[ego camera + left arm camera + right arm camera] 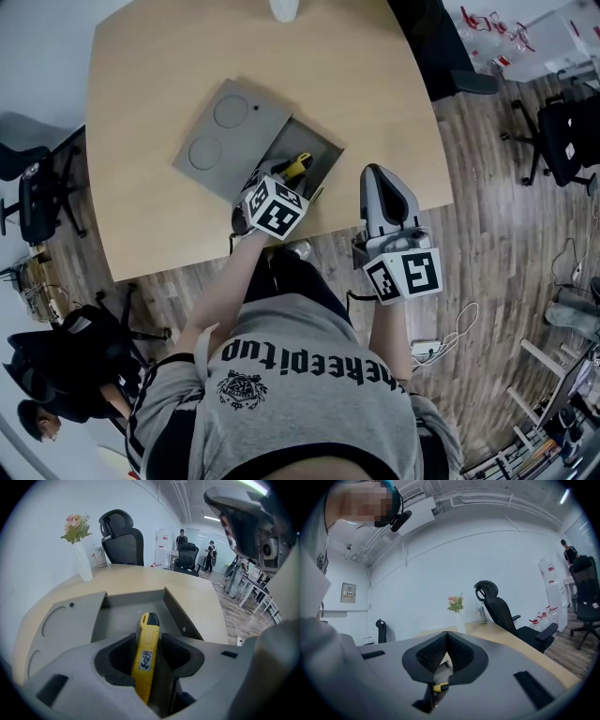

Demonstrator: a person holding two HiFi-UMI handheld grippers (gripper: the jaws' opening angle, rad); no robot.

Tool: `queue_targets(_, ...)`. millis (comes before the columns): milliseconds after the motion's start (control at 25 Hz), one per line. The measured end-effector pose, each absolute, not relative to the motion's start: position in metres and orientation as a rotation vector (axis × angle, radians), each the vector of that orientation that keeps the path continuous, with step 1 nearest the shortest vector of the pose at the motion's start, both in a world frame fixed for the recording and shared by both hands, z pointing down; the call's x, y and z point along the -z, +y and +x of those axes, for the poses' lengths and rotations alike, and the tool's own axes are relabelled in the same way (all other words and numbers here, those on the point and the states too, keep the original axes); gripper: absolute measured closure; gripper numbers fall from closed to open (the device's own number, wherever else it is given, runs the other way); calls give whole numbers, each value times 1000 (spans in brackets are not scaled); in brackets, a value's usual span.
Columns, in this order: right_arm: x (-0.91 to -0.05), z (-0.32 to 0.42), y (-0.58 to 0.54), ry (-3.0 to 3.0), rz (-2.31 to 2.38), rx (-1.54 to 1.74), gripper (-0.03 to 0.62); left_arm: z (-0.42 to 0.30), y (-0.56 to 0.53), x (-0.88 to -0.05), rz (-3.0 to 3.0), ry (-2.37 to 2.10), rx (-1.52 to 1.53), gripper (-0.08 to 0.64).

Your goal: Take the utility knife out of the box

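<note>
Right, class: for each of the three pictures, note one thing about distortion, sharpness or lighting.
Head view: soft, even light, only faint shadows on the table. Left gripper view: dark rounded corners; the utility knife is sharp between the left tongs. Right gripper view: same dark fisheye rim, and the ceiling pipes curve.

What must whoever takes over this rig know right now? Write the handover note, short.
Left tongs: shut on the yellow utility knife, gripping it mid-body.
Right tongs: shut, empty, held by the table's near edge, to the right of the box.
Box: on the table, lid slid aside, compartment open.
Done: box open, knife gripped.
Left: the knife's tip is over the open compartment, so lift it clear of the box. Whether it has left the box floor cannot be told.
</note>
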State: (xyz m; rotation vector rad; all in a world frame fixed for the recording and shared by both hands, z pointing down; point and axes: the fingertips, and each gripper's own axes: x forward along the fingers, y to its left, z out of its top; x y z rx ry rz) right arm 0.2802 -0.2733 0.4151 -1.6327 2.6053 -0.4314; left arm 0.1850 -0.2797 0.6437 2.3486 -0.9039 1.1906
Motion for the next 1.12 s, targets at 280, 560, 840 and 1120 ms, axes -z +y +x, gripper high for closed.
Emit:
queue_targets(280, -414, 280, -272, 2601, -1630, 430, 586, 185, -278, -644, 2327, -901, -1160, 400)
queue_targets(560, -414, 278, -269, 2591, -1637, 424, 586, 184, -278, -643, 2346, -883, -1154, 419)
queue_targets(840, -409, 284, -262, 2557, -1684, 411, 587, 190, -273, -633, 2403, -863, -1116, 427)
queue_targets(1120, -408, 277, -247, 2524, -1738, 403, 587, 193, -269, -598, 2516, -846, -966, 428)
